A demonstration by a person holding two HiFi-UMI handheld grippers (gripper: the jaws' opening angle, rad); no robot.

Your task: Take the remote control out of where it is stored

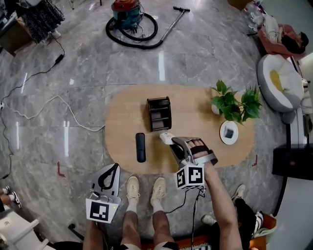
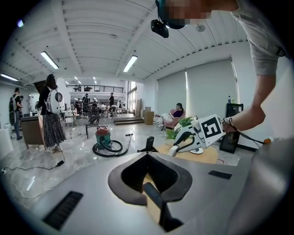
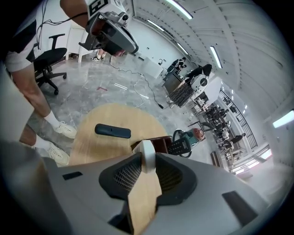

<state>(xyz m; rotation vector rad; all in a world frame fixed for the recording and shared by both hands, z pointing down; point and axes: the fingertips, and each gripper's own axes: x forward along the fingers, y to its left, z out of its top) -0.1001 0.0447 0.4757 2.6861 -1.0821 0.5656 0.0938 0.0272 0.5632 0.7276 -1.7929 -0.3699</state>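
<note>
Looks like a big open-plan office hall. A polished grey stone floor point(image 1: 195, 49) runs all round the oval wooden table point(image 1: 122, 122), with a vacuum cleaner point(image 1: 126, 12) left out beyond it. Strip lights point(image 2: 130, 63) hang on a high ribbed ceiling above. An office chair point(image 3: 48, 57) and standing people point(image 2: 50, 112) are well away from it.

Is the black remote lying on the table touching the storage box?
Apart. The head view shows a strip of bare table between the black remote and the storage box.
</note>
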